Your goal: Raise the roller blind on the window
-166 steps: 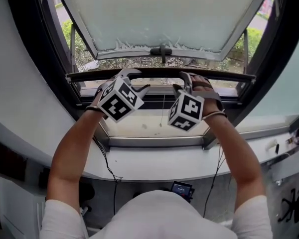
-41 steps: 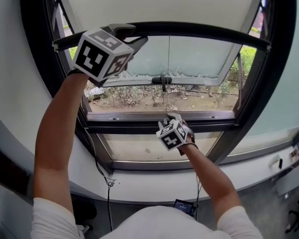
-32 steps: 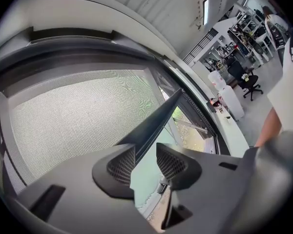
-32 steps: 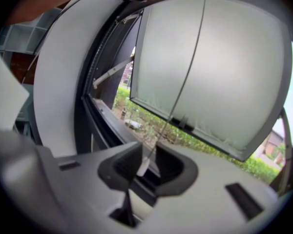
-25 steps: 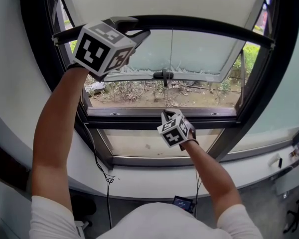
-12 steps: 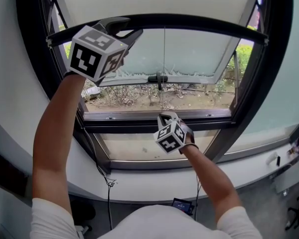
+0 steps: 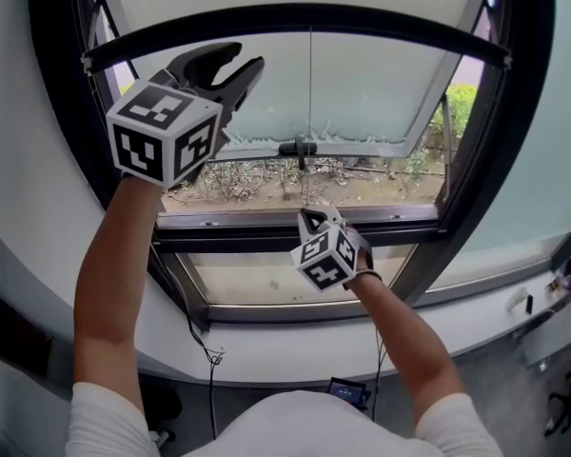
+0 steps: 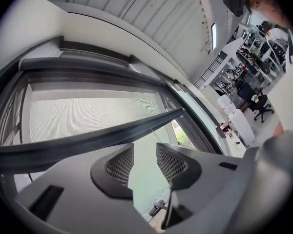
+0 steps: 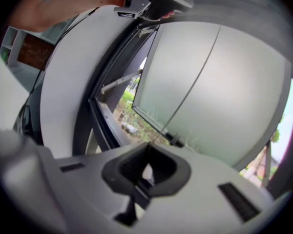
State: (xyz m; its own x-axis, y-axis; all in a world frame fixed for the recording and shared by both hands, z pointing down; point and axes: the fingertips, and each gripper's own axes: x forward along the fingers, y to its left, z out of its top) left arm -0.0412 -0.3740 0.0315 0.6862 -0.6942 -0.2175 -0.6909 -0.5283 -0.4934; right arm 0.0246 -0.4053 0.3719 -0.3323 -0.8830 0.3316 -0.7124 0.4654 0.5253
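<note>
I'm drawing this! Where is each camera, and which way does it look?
Head view: on the head, facing down at the window frame; arms, left claw, right claw.
Left claw view: on that claw, facing the blind's bar; open jaws.
Right claw view: on that claw, facing the window frame; jaws shut on the cord.
Shared: head and right views both show the left claw.

The blind's bottom bar [image 7: 305,17] rises from mid-frame to the top edge. The left tongs [image 7: 236,60] come off it and sit just below. The right tongs [image 7: 314,219] drop to lower centre, pinching the cord [image 7: 310,112].
</note>
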